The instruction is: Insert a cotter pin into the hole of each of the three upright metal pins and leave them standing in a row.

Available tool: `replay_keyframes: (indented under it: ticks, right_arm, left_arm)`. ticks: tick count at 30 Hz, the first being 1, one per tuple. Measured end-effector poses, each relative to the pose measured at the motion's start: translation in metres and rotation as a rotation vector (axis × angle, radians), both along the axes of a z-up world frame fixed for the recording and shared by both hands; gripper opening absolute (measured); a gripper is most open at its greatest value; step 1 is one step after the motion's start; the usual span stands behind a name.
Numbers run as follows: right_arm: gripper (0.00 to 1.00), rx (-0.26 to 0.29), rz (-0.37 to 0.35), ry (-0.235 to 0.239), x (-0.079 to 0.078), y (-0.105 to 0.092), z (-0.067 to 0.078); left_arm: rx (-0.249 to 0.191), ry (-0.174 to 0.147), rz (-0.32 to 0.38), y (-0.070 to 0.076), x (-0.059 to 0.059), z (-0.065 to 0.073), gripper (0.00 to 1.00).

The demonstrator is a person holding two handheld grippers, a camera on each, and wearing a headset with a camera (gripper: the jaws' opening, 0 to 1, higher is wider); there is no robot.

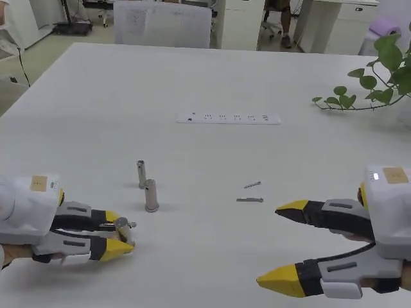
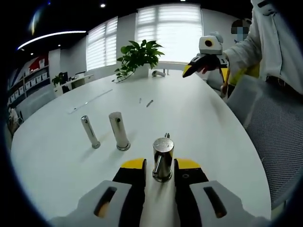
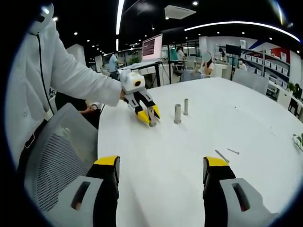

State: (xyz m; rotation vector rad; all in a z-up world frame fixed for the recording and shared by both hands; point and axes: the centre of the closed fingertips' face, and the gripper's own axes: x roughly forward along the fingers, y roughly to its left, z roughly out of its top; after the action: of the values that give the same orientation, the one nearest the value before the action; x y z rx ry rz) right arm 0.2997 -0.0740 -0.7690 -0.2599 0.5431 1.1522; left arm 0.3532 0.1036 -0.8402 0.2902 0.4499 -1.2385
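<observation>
- Left gripper (image 1: pixel 119 232) at the near left edge of the table (image 1: pixel 192 77), jaws clamped on a held pin (image 1: pixel 122 226); in its own view the left gripper (image 2: pixel 162 164) has that held pin (image 2: pixel 163 156) upright between the yellow tips, base on the tabletop.
- Right gripper (image 1: pixel 270 245) at the near right, jaws spread wide with nothing between them; same wide gap in the right gripper (image 3: pixel 161 161) view.
- Thin pin (image 1: pixel 140 174) and thick pin (image 1: pixel 151 196) stand upright on the table just beyond the left gripper, close together but not touching, the thin one farther away.
- All three pins are bare silver metal cylinders, each with a wider foot.
- Two cotter pins (image 1: pixel 251 192) lie flat mid-table, near each other, well apart from the standing pins.
- Small sliver sticks out near the top of the held pin; too small to tell what it is.
- Holes in the standing pins cannot be made out.
- Right gripper body is cut off by the frame edge in the head view.
- White power strip (image 1: pixel 228 118) lies farther back; plant (image 1: pixel 379 77) leaves at the far right, chair (image 1: pixel 162 24) behind the table.
</observation>
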Motion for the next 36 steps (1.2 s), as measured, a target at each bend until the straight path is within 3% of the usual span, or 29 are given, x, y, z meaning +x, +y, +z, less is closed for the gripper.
replay_keyframes:
  ticks: [10,19,30,32,36]
  right_arm:
    - [0.74,0.001,-0.001,-0.005,0.001,0.000,0.000]
    - [0.74,0.011,-0.001,-0.011,0.002,0.001,0.000]
    - [0.74,0.016,0.002,-0.013,0.003,0.001,-0.003]
    - [0.74,0.018,0.002,-0.011,0.003,0.000,-0.004]
    - [0.74,0.016,0.005,-0.010,0.002,0.000,-0.006]
  left_arm:
    - [-0.042,0.035,0.060,0.003,-0.002,0.009,0.32]
    - [-0.103,0.015,0.157,0.012,0.000,0.029,0.42]
    - [-0.161,-0.002,0.221,0.014,-0.023,0.053,0.59]
    - [-0.170,-0.005,0.240,0.014,-0.028,0.056,0.67]
    - [-0.163,0.001,0.250,0.015,-0.039,0.056,0.70]
